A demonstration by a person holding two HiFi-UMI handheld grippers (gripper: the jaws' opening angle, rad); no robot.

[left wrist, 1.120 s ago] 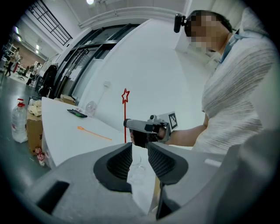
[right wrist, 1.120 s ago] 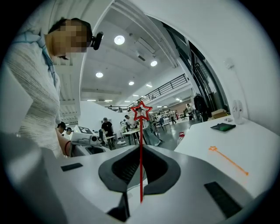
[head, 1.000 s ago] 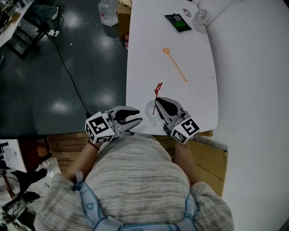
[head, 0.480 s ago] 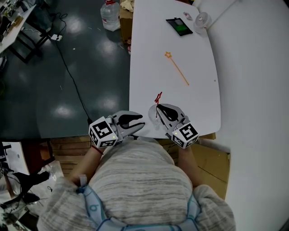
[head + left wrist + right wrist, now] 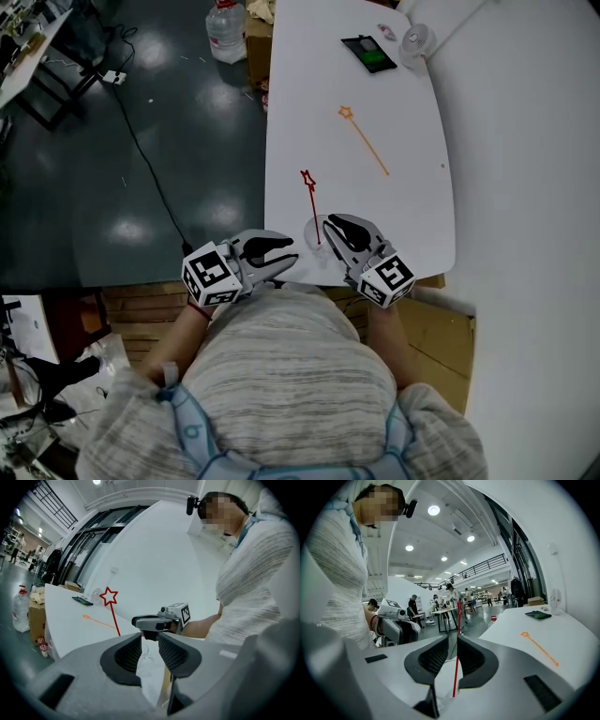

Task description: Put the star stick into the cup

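A red star stick (image 5: 312, 211) stands in a clear cup (image 5: 320, 232) at the table's near edge and leans up-left, its star (image 5: 109, 596) on top. My right gripper (image 5: 330, 228) sits just right of the cup, open. The stick (image 5: 456, 658) shows through the gap between its jaws, touching neither. My left gripper (image 5: 292, 251) is at the table edge left of the cup, open. The cup (image 5: 146, 656) shows beyond its jaws, and nothing is held. An orange star stick (image 5: 364, 139) lies flat farther up the table.
A dark phone (image 5: 367, 52) and a clear glass object (image 5: 417, 39) lie at the table's far end. On the dark floor to the left are a water bottle (image 5: 225, 23), a cardboard box (image 5: 258, 37) and a cable (image 5: 150, 169). The white table (image 5: 412, 216) ends just before my grippers.
The red stick was in my right gripper above the cup. Now it stands in the cup, free of the jaws, star swung up and left. The left gripper barely moved.
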